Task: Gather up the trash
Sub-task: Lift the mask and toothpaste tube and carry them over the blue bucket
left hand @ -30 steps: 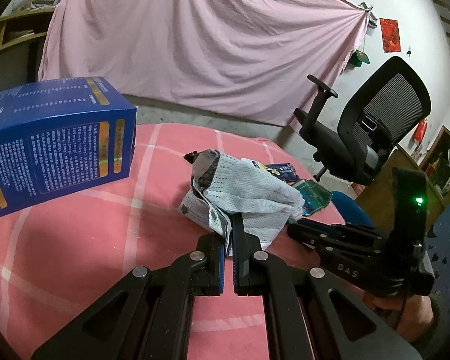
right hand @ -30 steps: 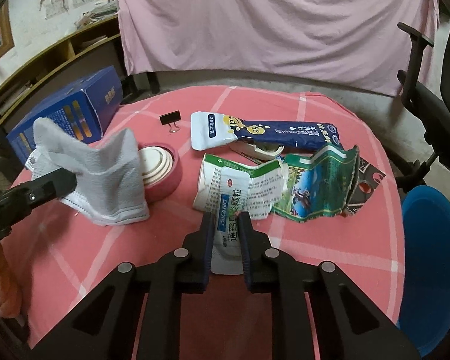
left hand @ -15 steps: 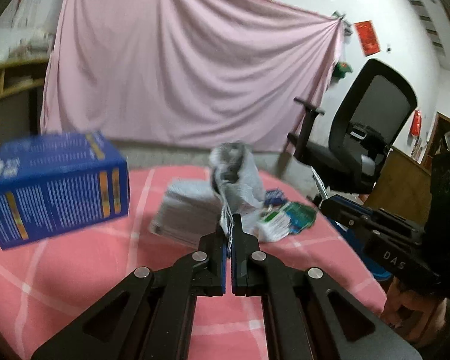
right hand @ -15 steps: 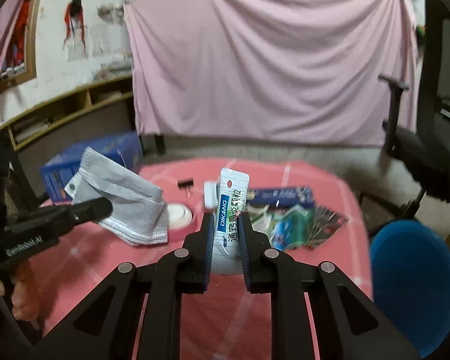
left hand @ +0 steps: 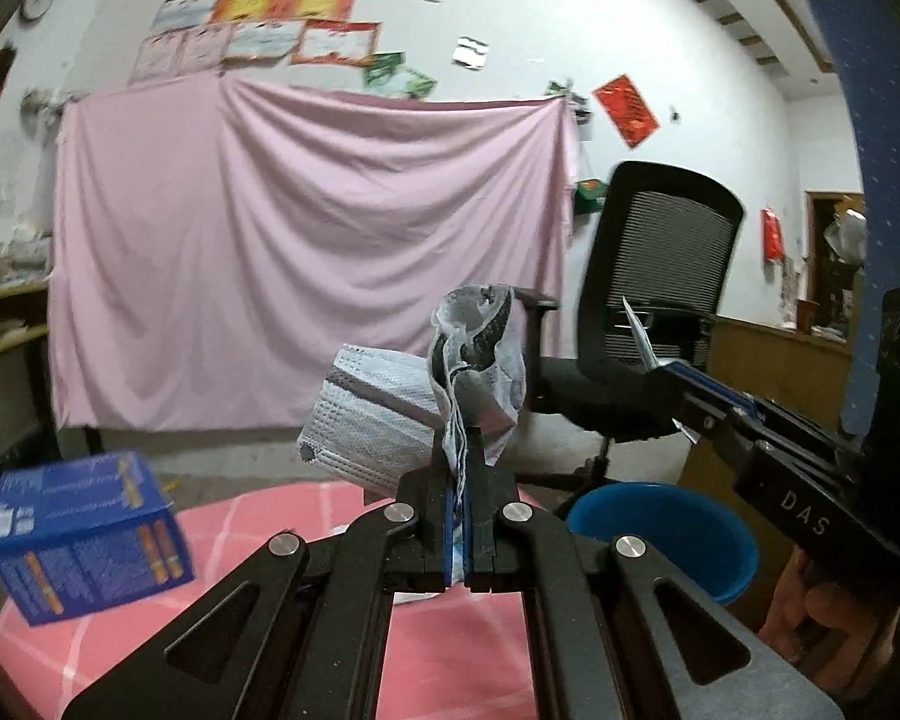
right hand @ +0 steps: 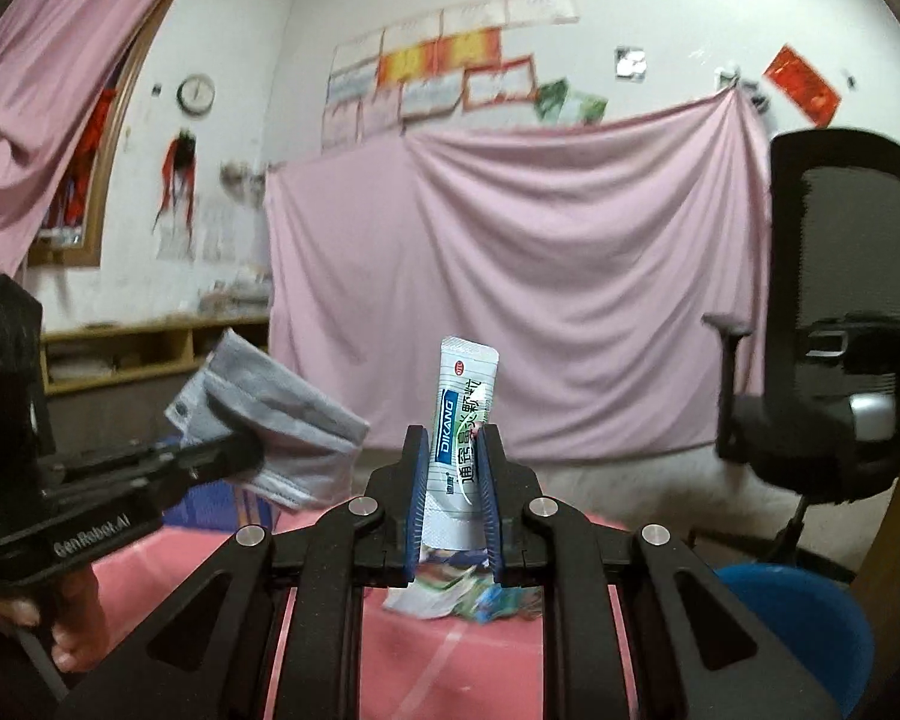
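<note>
My left gripper (left hand: pixel 461 468) is shut on a crumpled grey face mask (left hand: pixel 390 414) and holds it up above the pink table (left hand: pixel 210 630). The mask also shows in the right wrist view (right hand: pixel 270 420). My right gripper (right hand: pixel 453 468) is shut on a white medicine sachet (right hand: pixel 459 420) marked DIKANG and holds it upright in the air. The right gripper appears at the right of the left wrist view (left hand: pixel 678 384). A blue bin (left hand: pixel 660 534) stands beside the table, below and right of both grippers; it also shows in the right wrist view (right hand: pixel 810 618).
A blue carton (left hand: pixel 84 540) sits on the table at the left. Torn wrappers (right hand: pixel 468 594) lie on the table under the right gripper. A black office chair (left hand: pixel 654 300) stands behind the bin. A pink sheet (left hand: pixel 270 252) hangs on the back wall.
Both grippers have lifted well above the table with the mask and the sachet, and the views have tilted up toward the wall. The bin has come into the left wrist view.
</note>
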The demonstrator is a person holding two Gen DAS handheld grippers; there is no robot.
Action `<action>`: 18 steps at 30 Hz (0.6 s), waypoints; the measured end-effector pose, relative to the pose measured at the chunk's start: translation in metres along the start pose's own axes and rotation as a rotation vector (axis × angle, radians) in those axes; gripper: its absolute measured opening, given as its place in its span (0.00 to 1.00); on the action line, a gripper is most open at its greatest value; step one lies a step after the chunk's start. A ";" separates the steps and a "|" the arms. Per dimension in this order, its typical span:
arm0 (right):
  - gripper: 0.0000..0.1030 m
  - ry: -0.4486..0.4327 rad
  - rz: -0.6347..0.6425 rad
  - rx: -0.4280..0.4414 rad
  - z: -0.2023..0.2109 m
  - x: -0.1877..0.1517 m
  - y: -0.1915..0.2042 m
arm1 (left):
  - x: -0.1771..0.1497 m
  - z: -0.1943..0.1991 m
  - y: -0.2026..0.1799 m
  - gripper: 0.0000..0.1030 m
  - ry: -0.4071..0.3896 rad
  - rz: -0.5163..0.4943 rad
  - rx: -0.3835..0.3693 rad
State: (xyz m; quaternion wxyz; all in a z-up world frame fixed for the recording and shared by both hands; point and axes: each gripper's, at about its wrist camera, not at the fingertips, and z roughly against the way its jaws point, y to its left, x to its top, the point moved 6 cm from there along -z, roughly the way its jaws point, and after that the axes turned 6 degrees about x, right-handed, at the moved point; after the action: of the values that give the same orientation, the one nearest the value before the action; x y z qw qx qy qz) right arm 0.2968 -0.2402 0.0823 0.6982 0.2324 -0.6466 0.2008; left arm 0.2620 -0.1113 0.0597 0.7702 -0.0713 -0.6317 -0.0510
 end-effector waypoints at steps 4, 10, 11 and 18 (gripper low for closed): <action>0.14 -0.036 -0.013 -0.051 0.020 0.005 -0.020 | 0.006 -0.009 -0.038 0.00 -0.020 -0.053 -0.047; 0.14 -0.049 -0.028 -0.165 0.050 0.001 -0.060 | 0.009 -0.034 -0.093 0.00 -0.013 -0.074 -0.123; 0.14 -0.051 -0.030 -0.182 0.055 0.000 -0.067 | 0.008 -0.041 -0.103 0.00 -0.003 -0.076 -0.138; 0.14 -0.016 -0.055 -0.334 0.072 -0.015 -0.124 | -0.003 -0.083 -0.157 0.00 0.107 -0.063 -0.232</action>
State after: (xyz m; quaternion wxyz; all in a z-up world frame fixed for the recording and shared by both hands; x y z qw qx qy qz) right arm 0.3094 -0.3822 0.0635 0.7271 0.1320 -0.6701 0.0695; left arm 0.3152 -0.2799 0.0477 0.7873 -0.1370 -0.5817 -0.1515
